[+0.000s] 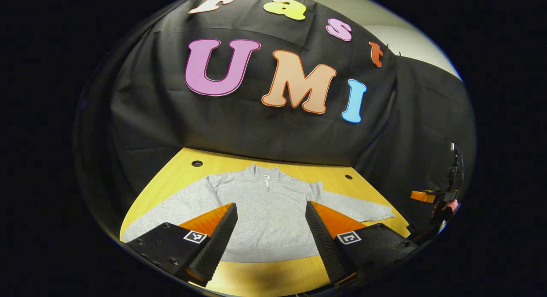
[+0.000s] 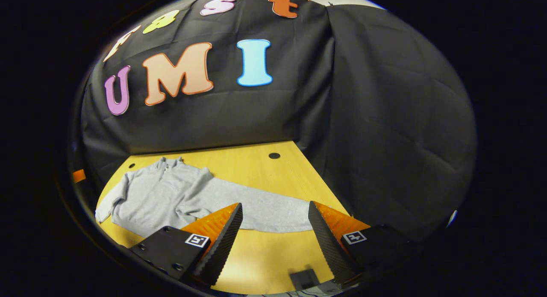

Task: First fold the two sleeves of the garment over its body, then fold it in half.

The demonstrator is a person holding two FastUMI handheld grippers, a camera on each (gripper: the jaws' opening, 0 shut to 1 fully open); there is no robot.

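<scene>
A grey zip-neck sweatshirt (image 1: 269,203) lies flat on the yellow wooden table (image 1: 265,275), collar toward the back wall, both sleeves spread out to the sides. In the left gripper view my left gripper (image 1: 271,233) hovers open over the garment's lower body, touching nothing. In the right gripper view the same sweatshirt (image 2: 171,194) lies to the left, and one long sleeve (image 2: 265,211) stretches toward my right gripper (image 2: 275,235). That gripper is open above the table, just short of the sleeve's cuff. The right gripper also shows at the far right edge of the left gripper view (image 1: 427,197).
Black cloth walls close the table at the back and on the right side. Round holes (image 1: 197,163) (image 2: 274,155) sit near the table's back corners. A small dark block (image 2: 304,279) lies at the table's near edge in the right gripper view.
</scene>
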